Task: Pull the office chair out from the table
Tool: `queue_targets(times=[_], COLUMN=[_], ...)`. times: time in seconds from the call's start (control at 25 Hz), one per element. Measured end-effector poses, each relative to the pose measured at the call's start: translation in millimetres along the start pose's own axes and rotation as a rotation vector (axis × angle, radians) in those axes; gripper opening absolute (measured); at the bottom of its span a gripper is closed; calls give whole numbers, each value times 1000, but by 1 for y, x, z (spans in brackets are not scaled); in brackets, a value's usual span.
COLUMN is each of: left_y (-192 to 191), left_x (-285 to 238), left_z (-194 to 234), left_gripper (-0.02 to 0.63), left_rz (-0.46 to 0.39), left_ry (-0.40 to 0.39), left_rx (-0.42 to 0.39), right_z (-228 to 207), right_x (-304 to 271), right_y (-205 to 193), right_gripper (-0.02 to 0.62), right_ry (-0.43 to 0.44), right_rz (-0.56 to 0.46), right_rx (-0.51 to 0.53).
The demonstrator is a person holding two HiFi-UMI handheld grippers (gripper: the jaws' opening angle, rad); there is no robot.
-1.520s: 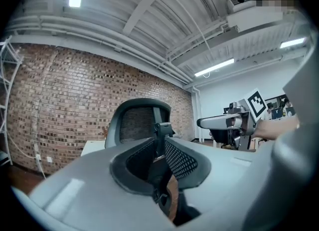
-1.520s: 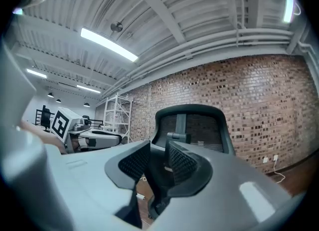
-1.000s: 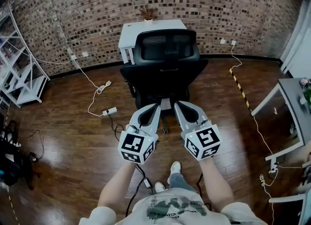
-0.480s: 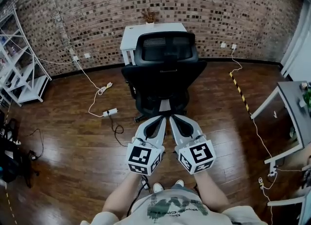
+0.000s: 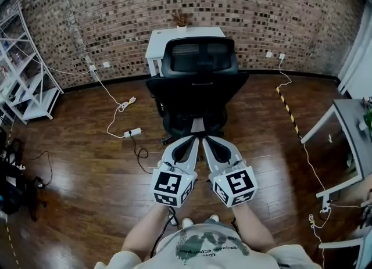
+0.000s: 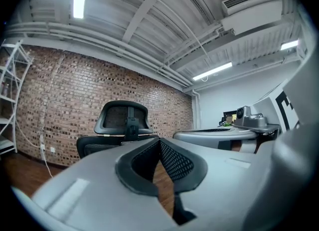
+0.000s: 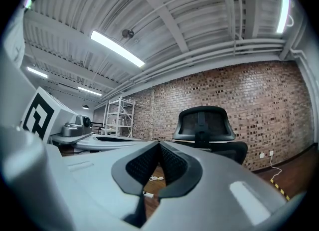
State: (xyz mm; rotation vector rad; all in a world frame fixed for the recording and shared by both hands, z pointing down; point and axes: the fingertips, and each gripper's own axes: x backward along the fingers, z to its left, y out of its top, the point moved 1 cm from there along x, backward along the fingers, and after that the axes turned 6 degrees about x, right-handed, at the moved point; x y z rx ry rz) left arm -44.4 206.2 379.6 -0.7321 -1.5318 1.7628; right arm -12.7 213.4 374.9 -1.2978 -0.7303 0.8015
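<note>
A black office chair [image 5: 197, 88] with a mesh back stands on the wooden floor, its back towards me, in front of a small white table [image 5: 156, 44] at the brick wall. Both grippers are held side by side, level, just short of the chair's base. My left gripper [image 5: 194, 140] is shut with nothing in it, and so is my right gripper [image 5: 205, 140]. Neither touches the chair. The left gripper view has the closed left gripper [image 6: 159, 141] with the chair [image 6: 122, 120] some way beyond it. In the right gripper view the right gripper [image 7: 159, 145] is shut too, the chair [image 7: 207, 125] behind.
A white shelf rack [image 5: 26, 88] stands at the left wall. A white power strip [image 5: 132, 132] and cables lie on the floor left of the chair. A grey desk [image 5: 354, 125] is at the right, with yellow-black floor tape [image 5: 288, 106] nearby. A small plant [image 5: 181, 19] sits on the table.
Both grippers have drawn back from the chair towards the person and come closer together. Over the last half second nothing has moved. The chair stays in place.
</note>
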Motion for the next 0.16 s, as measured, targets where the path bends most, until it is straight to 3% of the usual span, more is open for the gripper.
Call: queue_targets(times=[0.16], left_y=[-2], left_x=[0], left_z=[-1], left_gripper=[16], left_rz=[5], left_ry=[3], left_rx=[2], right_z=[0], right_x=[0], right_y=[0], right_gripper=[0], right_ry=[3], right_rz=[-3], right_rx=[4])
